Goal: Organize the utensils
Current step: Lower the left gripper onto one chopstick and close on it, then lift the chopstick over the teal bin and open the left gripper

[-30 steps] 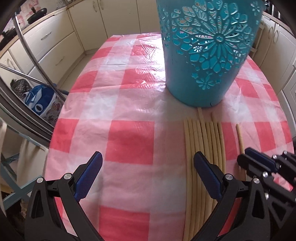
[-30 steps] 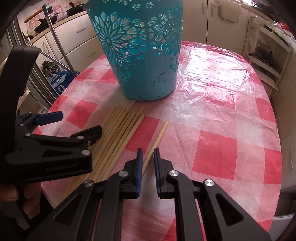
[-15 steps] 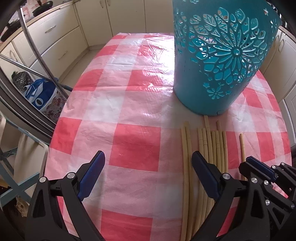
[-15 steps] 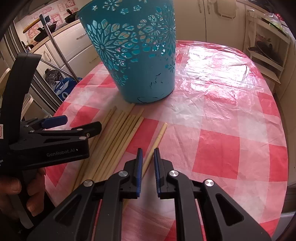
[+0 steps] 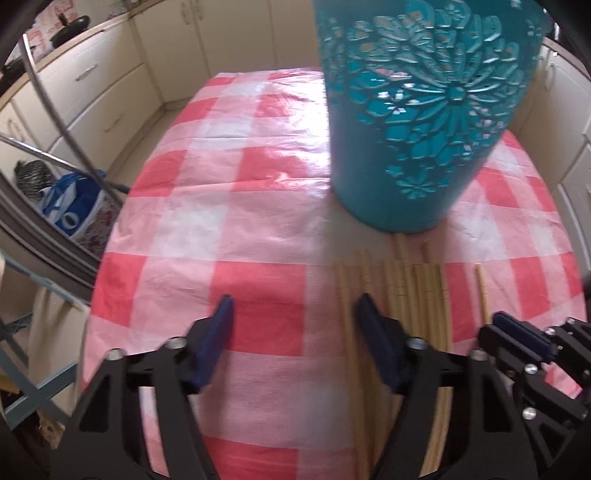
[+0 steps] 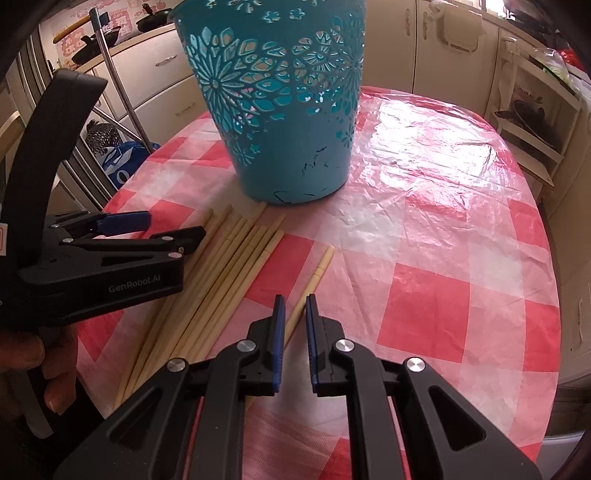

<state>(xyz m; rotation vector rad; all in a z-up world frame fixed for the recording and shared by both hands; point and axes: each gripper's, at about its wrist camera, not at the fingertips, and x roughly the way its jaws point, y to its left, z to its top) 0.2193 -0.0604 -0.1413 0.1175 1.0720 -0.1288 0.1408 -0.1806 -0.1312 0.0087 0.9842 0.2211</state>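
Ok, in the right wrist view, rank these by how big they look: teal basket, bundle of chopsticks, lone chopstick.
1. Teal basket, clearly largest.
2. Bundle of chopsticks.
3. Lone chopstick, smallest; its near end is hidden behind the right gripper's fingers.
The basket stands farther from the camera, so this order seems safe.

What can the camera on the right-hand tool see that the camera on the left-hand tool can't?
Only the right wrist view shows the holder's open rim, a white rack of pans by the wall, and fingers gripping the left gripper's handle.

Only the left wrist view shows the left gripper's closing jaws head-on, with only tablecloth between them.

Both show the teal cut-out holder, the bundle of chopsticks, the single chopstick lying apart, the red-checked tablecloth and the nearly shut right gripper.
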